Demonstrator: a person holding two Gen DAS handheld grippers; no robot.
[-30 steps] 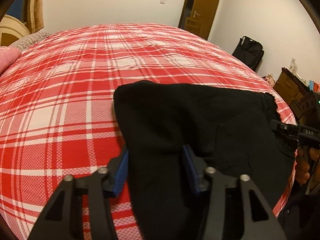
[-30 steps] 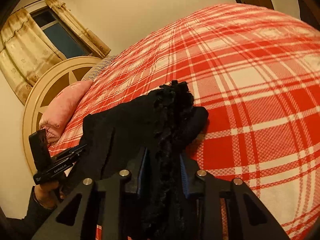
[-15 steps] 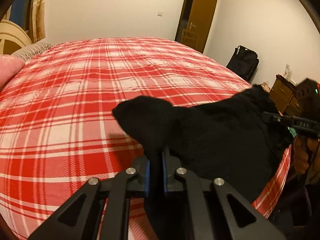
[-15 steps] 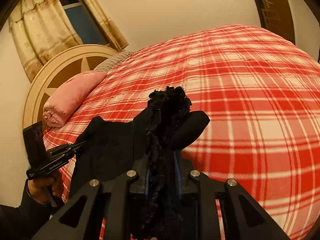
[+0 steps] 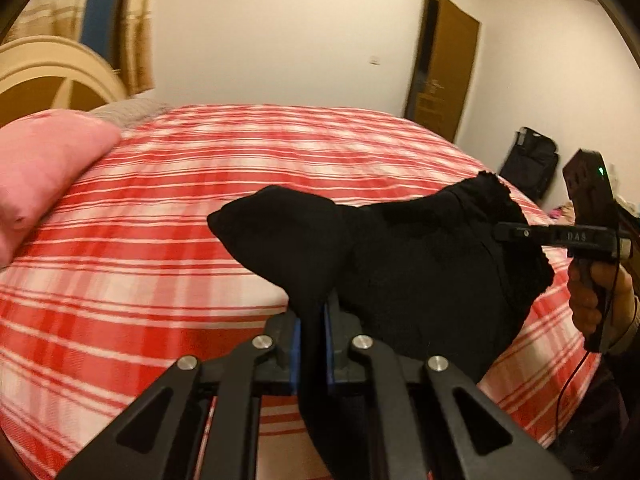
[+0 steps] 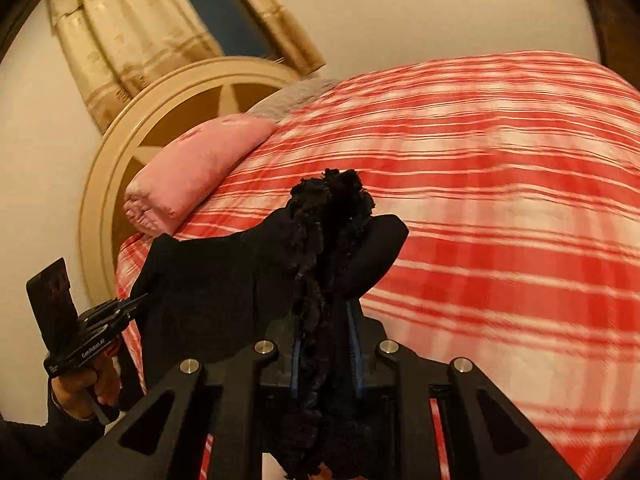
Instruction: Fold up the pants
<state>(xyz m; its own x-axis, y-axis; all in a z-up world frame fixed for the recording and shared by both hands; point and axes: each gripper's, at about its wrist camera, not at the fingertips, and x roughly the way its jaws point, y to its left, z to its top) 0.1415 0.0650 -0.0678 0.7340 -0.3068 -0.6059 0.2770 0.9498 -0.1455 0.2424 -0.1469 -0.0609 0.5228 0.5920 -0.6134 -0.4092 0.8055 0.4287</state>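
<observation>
Black pants (image 5: 420, 264) hang lifted above the red plaid bed (image 5: 160, 248), stretched between both grippers. My left gripper (image 5: 310, 320) is shut on a smooth black corner of the fabric, which sticks up past its blue pads. My right gripper (image 6: 326, 320) is shut on the ruffled waistband (image 6: 324, 216), bunched thickly between its pads. In the left wrist view the right gripper (image 5: 508, 234) comes in from the right, held by a hand (image 5: 592, 300). In the right wrist view the left gripper (image 6: 132, 304) shows at lower left, gripping the pants' other end.
A pink pillow (image 5: 44, 168) lies at the head of the bed beside a cream round headboard (image 6: 132, 128) and curtains (image 6: 132, 36). A brown door (image 5: 444, 68) and a black bag (image 5: 528, 160) stand by the far wall.
Both grippers closed on the pants and lifted them off the bed. The views swung toward the headboard as the hands moved, and the fabric now hangs between them.
</observation>
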